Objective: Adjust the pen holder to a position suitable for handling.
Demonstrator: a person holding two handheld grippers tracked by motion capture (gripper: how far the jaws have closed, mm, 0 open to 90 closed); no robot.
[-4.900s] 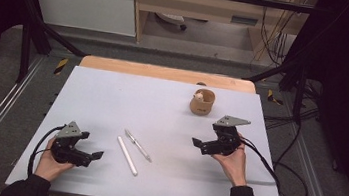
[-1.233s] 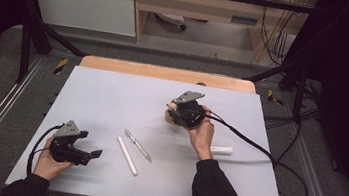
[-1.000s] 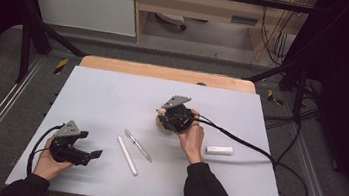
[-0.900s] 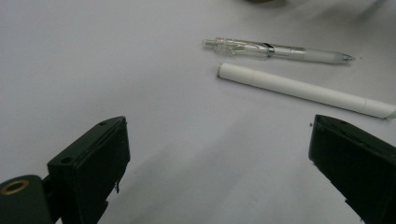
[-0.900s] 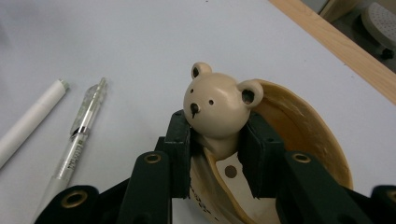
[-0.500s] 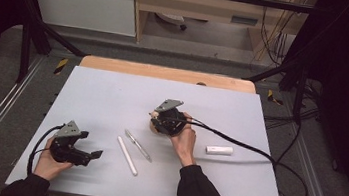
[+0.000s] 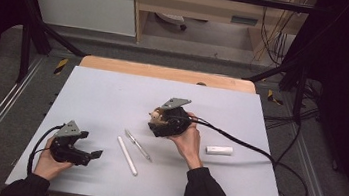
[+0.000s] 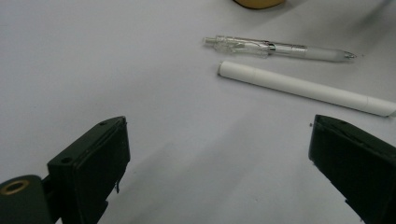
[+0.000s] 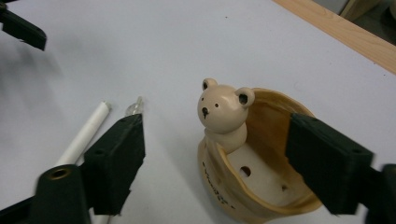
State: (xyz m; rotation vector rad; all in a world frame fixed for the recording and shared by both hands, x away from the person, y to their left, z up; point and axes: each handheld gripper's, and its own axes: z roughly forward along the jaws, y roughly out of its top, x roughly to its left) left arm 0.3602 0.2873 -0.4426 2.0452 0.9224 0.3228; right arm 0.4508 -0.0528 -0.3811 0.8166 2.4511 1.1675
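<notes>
Taking the white table (image 7: 112,95) as my landmark, my left gripper (image 7: 89,155) rests near its front left corner, jaws spread wide with only bare tabletop between them, holding nothing. Just to the right of it, toward the table's middle, lie a white cylindrical stick (image 7: 127,155) and a clear plastic pen with a frosted barrel (image 7: 138,145), side by side but not quite touching; the left gripper view shows them ahead of my jaws, the pen (image 8: 279,47) beyond the stick (image 8: 306,88). Further right, around the table's centre, my right gripper (image 7: 155,124) hangs over the tan wooden cup with a small bear figure on its rim (image 9: 243,158). Its jaws have just been opening and now stand apart, one outside the cup on the bear's side, the other over the far rim; it looks released, though I cannot quite tell whether that pad brushes the wood. Right again, a short white tube (image 7: 219,150) lies apart from everything, toward the table's right side.
</notes>
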